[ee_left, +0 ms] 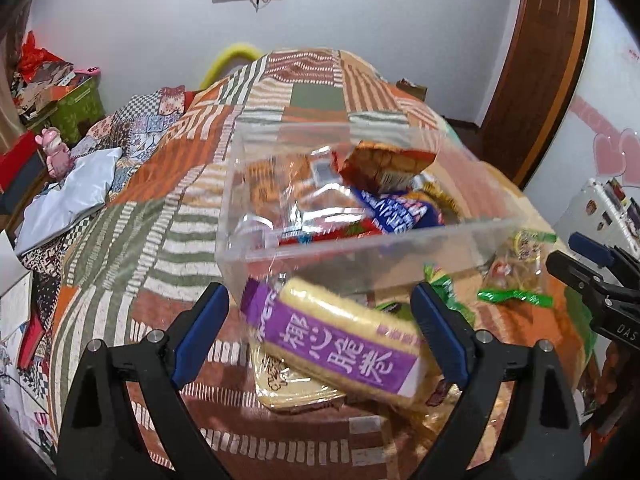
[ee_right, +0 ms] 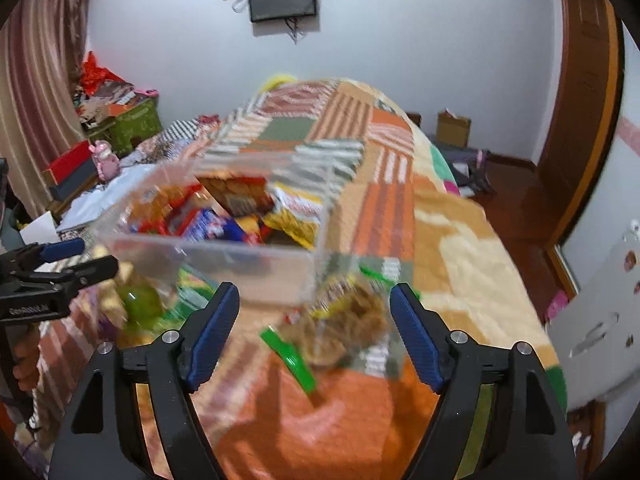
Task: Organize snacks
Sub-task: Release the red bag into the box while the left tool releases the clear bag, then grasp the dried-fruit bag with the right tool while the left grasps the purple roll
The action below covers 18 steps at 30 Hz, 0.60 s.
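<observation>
left claw (ee_left: 320, 336) jaws wide, nothing gripped; purple-banded wafer pack (ee_left: 340, 344) lies between its blue pads (ee_left: 202, 336) on the patchwork quilt (ee_left: 160, 200), right end just by the right pad, contact unclear. under it a flat yellow packet (ee_left: 288, 388). clear plastic box (ee_left: 360, 200) just ahead of the left claw, holding several snack packs, orange biscuit pack (ee_left: 384, 160) on top. green-ended wrappers (ee_left: 516, 296) to its right, near the other claw.

right claw (ee_right: 314, 332) jaws wide, empty; blurred brown snack bag with green end (ee_right: 340, 332) sits between the pads, not pinched. box corner just ahead.
</observation>
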Each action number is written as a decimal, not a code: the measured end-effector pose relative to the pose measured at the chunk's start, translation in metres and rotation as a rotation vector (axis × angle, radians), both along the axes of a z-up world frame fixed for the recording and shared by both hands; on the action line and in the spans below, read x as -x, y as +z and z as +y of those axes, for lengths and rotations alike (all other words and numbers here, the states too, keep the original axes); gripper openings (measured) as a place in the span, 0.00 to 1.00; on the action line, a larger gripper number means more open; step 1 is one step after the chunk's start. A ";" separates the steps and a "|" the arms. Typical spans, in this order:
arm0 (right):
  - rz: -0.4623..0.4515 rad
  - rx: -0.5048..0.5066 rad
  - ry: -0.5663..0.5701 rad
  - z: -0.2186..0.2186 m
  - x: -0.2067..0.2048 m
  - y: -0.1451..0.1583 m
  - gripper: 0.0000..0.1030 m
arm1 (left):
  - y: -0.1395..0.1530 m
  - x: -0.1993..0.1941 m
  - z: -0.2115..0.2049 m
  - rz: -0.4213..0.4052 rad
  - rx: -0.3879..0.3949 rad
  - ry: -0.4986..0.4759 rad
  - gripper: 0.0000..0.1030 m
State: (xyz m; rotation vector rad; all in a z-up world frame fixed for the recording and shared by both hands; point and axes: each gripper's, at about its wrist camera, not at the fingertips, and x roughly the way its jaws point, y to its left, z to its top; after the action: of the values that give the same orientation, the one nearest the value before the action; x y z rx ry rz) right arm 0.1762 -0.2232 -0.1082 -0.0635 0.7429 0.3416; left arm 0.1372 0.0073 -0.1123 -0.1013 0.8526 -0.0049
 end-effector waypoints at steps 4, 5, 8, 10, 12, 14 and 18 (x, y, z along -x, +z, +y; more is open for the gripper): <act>0.054 -0.023 -0.034 -0.016 -0.006 -0.017 0.73 | -0.010 0.002 0.004 0.022 -0.002 0.007 0.91; 0.059 -0.030 -0.041 -0.019 -0.007 -0.019 0.73 | -0.011 0.004 0.005 0.022 -0.005 0.007 0.91; 0.083 -0.069 -0.050 -0.026 -0.012 -0.024 0.73 | -0.015 0.008 0.012 0.018 -0.009 0.017 0.92; 0.095 -0.076 -0.048 -0.026 -0.015 -0.027 0.73 | -0.017 0.011 0.016 0.021 0.007 0.013 0.92; 0.101 -0.073 -0.047 -0.023 -0.017 -0.029 0.73 | -0.018 0.016 0.019 0.018 0.025 0.017 0.92; 0.110 -0.067 -0.043 -0.020 -0.021 -0.032 0.73 | -0.020 0.019 0.021 0.015 0.037 0.013 0.92; 0.137 -0.060 -0.040 -0.016 -0.028 -0.040 0.73 | -0.023 0.024 0.019 0.019 0.059 -0.018 0.85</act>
State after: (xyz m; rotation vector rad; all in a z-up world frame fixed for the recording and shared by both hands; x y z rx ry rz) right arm 0.2039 -0.2393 -0.1479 0.0320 0.8679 0.3320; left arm 0.1136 0.0262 -0.1350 -0.1489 0.8728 -0.0460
